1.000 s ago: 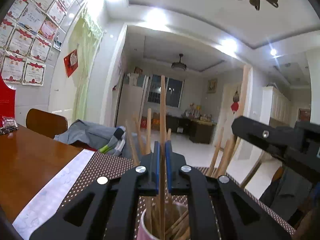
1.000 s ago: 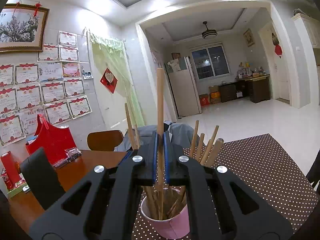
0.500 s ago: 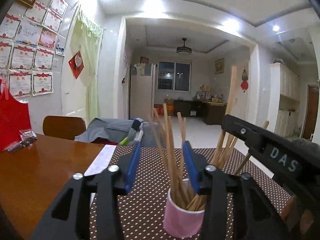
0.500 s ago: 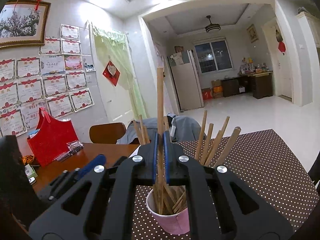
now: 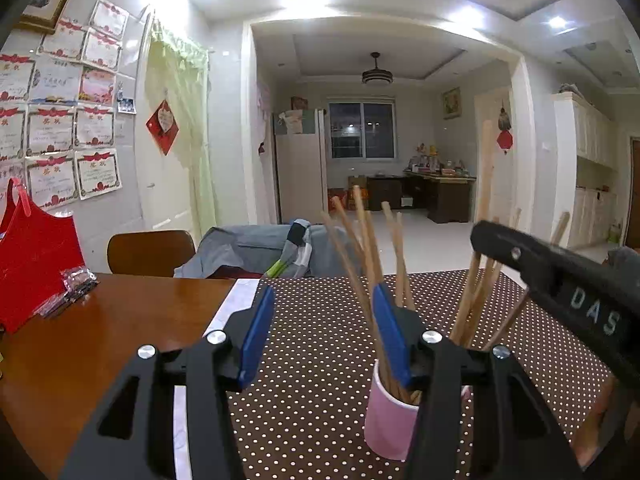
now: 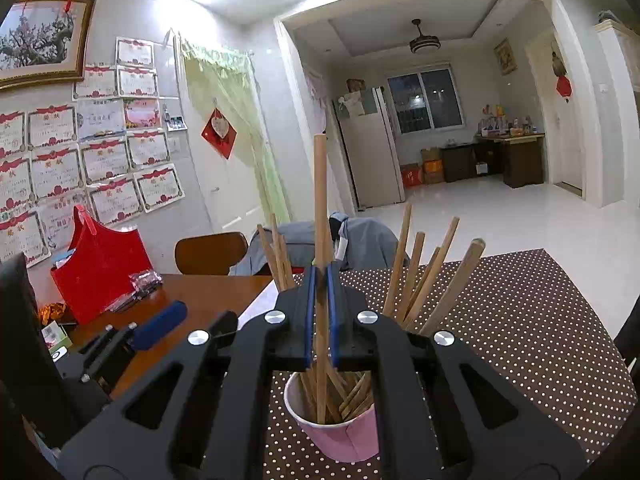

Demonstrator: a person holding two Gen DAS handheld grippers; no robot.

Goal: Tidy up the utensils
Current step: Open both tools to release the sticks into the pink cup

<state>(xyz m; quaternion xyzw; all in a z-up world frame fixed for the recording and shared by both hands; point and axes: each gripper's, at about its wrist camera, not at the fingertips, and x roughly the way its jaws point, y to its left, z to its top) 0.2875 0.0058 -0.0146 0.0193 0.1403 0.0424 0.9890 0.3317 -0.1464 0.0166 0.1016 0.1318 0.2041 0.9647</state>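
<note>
Bright ceiling lights fill a tiled living room with certificates on the left wall; in front lies a wooden counter (image 5: 100,320) partly covered by a brown polka-dot mat (image 6: 520,320). On the mat stands a pink paper cup (image 6: 336,436) stuffed with wooden chopsticks (image 6: 416,276) that fan out at loose angles. A red bag (image 6: 100,268) sits well apart at the counter's left edge.

The right gripper (image 6: 320,312) has its blue pads pressed tight on one upright chopstick (image 6: 320,200), whose lower end is down inside the cup among the others. The left gripper (image 5: 320,332) stands wide apart and holds nothing; in its own view the cup (image 5: 388,420) is just beside its right-hand finger, partly hidden by it.

Largest risk, as I judge it: the cup is light and top-heavy, so any sideways drag on the clamped stick, or a nudge from the open left gripper so close to it, could tip it and scatter everything across the mat. Next, the held stick could catch on crossed neighbours and lever them out. Smaller still, a thin round stick pinched between flat pads may swivel or slip if released unevenly, landing tilted rather than seated.
</note>
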